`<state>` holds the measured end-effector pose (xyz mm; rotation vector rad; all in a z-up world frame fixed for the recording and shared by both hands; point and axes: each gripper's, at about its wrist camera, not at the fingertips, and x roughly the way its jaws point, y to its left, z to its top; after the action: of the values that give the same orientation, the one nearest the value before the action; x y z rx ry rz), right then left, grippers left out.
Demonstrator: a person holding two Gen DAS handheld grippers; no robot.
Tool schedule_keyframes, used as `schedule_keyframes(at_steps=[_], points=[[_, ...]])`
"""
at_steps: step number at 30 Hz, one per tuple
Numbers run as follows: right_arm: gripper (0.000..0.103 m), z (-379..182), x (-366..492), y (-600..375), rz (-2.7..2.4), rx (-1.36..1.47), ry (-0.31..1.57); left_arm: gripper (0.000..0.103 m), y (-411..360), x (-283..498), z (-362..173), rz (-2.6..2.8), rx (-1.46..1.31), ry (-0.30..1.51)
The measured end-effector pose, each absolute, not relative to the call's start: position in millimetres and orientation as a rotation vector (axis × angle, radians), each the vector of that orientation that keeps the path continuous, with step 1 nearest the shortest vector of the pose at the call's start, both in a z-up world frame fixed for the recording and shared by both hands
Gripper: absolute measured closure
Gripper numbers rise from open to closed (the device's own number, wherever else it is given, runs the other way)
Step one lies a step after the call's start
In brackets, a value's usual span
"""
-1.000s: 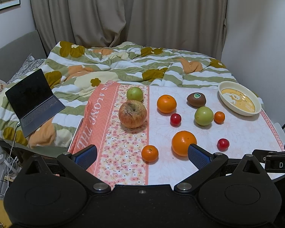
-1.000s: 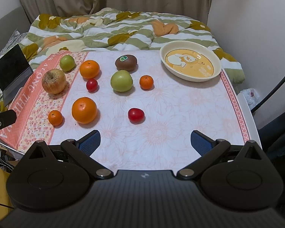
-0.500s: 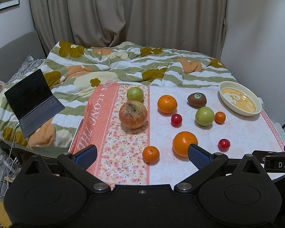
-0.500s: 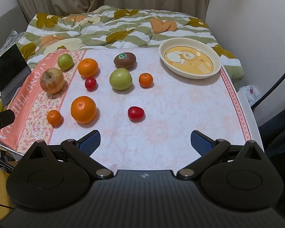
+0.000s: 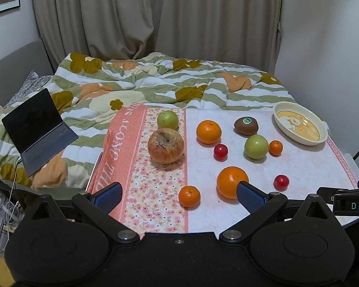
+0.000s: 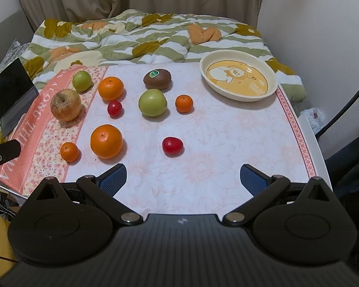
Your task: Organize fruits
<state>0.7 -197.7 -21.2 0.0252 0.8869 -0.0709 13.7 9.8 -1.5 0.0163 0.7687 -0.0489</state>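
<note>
Several fruits lie on the table cloth (image 6: 227, 143): a wrinkled red apple (image 5: 165, 146) (image 6: 65, 105), two green apples (image 5: 167, 119) (image 6: 152, 102), two oranges (image 5: 232, 182) (image 6: 106, 141), two small mandarins (image 5: 189, 196) (image 6: 184, 103), two red tomatoes (image 6: 172, 145) (image 5: 220, 151) and a kiwi (image 6: 157, 79). A cream dish (image 6: 272, 71) (image 5: 278, 106) stands empty at the far right. My left gripper (image 5: 178, 193) is open above the near edge, by the near mandarin. My right gripper (image 6: 183, 179) is open and empty above the near edge.
A laptop (image 5: 37, 129) lies open on the striped duvet (image 5: 155, 81) left of the table. A wall (image 6: 323, 24) stands close on the right. A dark cable (image 6: 342, 112) hangs past the table's right edge.
Both grippers have drifted slightly forward toward the table; the fruits sit a little lower in both views. Nothing on the table has moved.
</note>
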Motion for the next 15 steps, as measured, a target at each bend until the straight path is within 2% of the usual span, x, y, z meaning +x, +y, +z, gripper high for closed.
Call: schedule_keyframes(at_steps=[8, 15], points=[[0.0, -17, 1, -204, -0.098, 0.07, 0.886, 0.0, 3, 24, 0, -0.136, 0.079, 0.729], [0.0, -32, 10, -222, -0.098, 0.052, 0.847, 0.0, -13, 42, -23, -0.241, 0.152, 0.722]])
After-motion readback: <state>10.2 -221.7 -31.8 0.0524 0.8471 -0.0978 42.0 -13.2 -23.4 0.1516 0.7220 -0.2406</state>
